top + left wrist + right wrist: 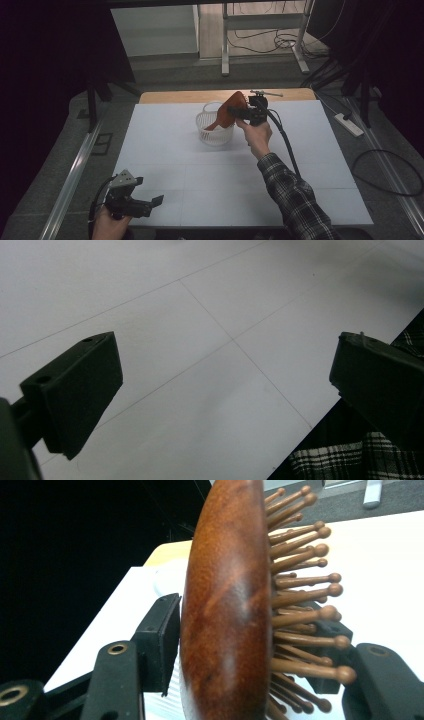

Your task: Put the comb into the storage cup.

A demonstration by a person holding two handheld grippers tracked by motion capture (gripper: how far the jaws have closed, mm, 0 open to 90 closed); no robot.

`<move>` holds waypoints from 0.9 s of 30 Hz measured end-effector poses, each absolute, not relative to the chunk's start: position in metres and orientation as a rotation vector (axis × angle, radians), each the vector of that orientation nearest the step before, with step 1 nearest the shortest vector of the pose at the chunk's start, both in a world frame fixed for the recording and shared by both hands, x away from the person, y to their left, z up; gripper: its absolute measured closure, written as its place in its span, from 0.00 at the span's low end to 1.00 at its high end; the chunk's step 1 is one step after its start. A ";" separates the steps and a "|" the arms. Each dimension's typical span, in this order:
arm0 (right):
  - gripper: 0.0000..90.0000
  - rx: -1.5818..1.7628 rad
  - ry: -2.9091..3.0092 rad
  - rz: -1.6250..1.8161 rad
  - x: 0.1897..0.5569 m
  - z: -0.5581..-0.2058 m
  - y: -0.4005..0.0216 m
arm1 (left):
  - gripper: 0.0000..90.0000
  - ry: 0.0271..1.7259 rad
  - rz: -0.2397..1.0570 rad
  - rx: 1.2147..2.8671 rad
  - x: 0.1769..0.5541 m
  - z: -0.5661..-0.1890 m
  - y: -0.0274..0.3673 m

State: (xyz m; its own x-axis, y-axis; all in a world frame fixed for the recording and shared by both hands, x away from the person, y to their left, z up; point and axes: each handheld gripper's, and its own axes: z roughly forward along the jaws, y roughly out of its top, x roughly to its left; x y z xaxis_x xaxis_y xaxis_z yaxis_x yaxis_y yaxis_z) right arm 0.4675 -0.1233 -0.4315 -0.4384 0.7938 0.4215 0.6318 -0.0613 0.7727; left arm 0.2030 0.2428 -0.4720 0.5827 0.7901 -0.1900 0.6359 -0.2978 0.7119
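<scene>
Table [165, 150]: white board top; the landmark, the basket, stands on its far half near the middle. Open room lies on every side of the basket, most of it toward the person.
Right hand [257, 137]: just beside the basket on its right; far nearer to it than the left hand.
Basket [214, 129]: white, slotted wall, upright, mouth open upward.
Hairbrush [227, 114]: wooden paddle type, leaning with its handle end down inside the basket and its head up over the basket's right rim. Long axis runs from the basket floor up and right toward the right gripper.
Right gripper [241, 113]: at the basket's right rim, jaws either side of the brush head. In the right gripper view one pad stands a slit off the smooth back and the other sits among the pins [300, 600]; judged parted, not clamping.
Left gripper [155, 202]: well apart from the basket, at the table's near left corner; jaws wide apart, nothing between them.
Coming move, judged: withdraw rightward and up, clear of rim and pins.
</scene>
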 end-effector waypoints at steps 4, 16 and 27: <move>0.41 1.557 2.052 1.471 0.468 -0.433 -0.123 | 0.02 1.133 0.250 2.031 0.203 -0.472 0.243; 0.34 1.557 2.082 1.430 0.470 -0.437 -0.125 | 0.02 1.139 0.248 2.026 0.203 -0.472 0.243; 0.27 1.502 2.126 1.363 0.468 -0.439 -0.121 | 0.02 1.140 0.247 2.024 0.203 -0.472 0.243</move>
